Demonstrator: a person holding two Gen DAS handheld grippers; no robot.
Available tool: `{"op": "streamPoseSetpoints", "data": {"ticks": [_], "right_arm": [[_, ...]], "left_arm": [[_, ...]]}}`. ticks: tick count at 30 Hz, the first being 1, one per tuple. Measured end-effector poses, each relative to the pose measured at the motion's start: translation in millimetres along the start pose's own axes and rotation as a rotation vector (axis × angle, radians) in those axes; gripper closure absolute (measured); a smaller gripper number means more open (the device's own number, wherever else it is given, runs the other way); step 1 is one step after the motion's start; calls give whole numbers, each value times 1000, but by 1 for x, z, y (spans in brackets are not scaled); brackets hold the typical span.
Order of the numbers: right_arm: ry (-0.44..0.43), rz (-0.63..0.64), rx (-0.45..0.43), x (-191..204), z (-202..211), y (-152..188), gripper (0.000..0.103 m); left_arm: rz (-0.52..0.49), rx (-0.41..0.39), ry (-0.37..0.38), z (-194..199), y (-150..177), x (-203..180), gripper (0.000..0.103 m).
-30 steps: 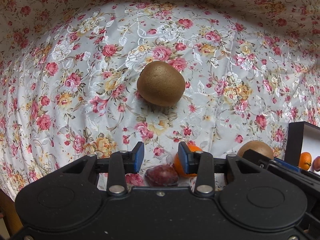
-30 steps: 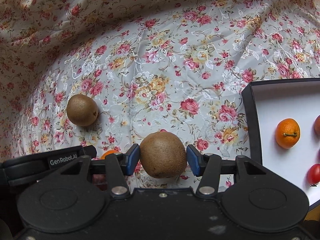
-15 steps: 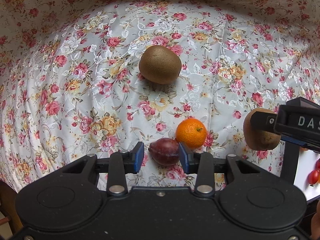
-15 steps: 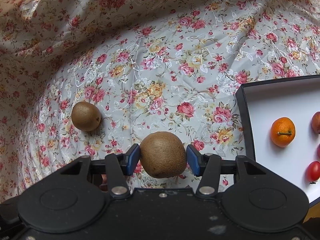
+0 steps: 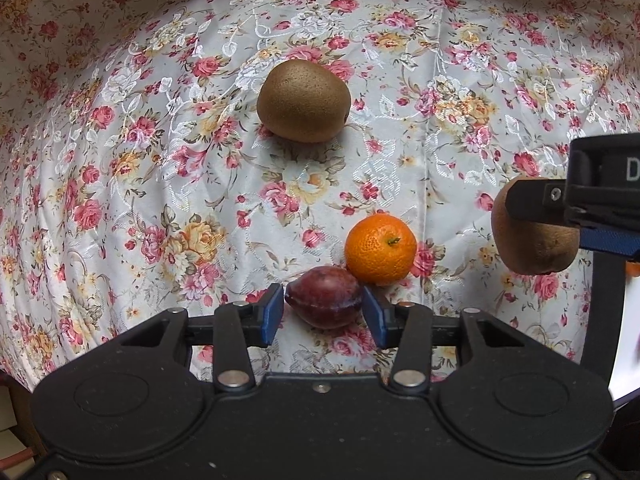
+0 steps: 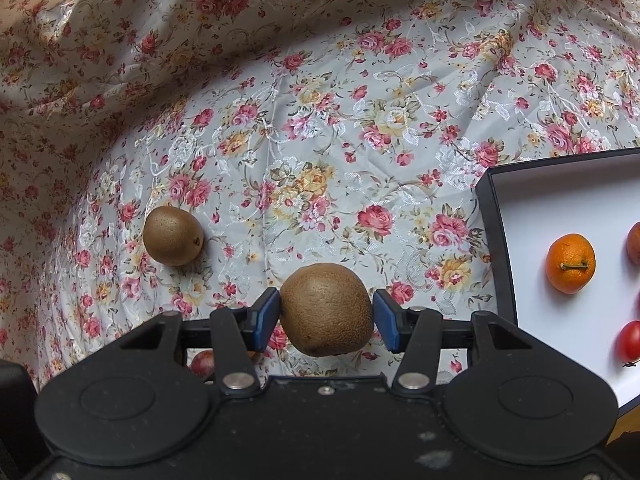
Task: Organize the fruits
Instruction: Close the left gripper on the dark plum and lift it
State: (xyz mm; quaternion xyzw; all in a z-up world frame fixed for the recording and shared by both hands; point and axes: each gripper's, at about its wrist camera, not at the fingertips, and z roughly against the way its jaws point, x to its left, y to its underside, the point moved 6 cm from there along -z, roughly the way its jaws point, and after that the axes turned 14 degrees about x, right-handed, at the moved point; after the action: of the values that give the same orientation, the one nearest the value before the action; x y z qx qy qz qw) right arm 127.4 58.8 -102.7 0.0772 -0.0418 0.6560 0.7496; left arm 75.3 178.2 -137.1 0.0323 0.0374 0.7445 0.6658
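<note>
My left gripper (image 5: 323, 312) is open around a dark red plum (image 5: 324, 297) that lies on the floral cloth; its blue pads flank the fruit closely. A tangerine (image 5: 380, 249) touches the plum just beyond it. A brown kiwi (image 5: 303, 101) lies further off. My right gripper (image 6: 326, 319) is shut on a second kiwi (image 6: 327, 309) and holds it above the cloth; this held kiwi also shows at the right of the left wrist view (image 5: 532, 240). The loose kiwi shows at the left of the right wrist view (image 6: 173, 235).
A black-rimmed box with a white floor (image 6: 496, 240) stands at the right. It holds a tangerine (image 6: 570, 263), a red tomato (image 6: 629, 341) and a dark fruit at the edge (image 6: 634, 243). Folded floral cloth (image 6: 80, 40) rises behind.
My left gripper has pulled back and come around the plum, with the tangerine now in full view. My right gripper has lifted the kiwi and shifted right toward the box.
</note>
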Motion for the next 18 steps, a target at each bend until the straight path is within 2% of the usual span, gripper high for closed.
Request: {"op": "streamPoseSetpoints", "data": {"ticks": [6,16,18], "right_arm": [[-2,4,0,5,-1,-1,49],[1,20,2,10,-4,-2,49],[1,22,2,10,-5,-1,49]], "left_arm": [[7,12,-17,-13,-4,6,48],[34,-3,21,-15,-13,15,48],[31,-9,25,-14,-12,14,51]]}}
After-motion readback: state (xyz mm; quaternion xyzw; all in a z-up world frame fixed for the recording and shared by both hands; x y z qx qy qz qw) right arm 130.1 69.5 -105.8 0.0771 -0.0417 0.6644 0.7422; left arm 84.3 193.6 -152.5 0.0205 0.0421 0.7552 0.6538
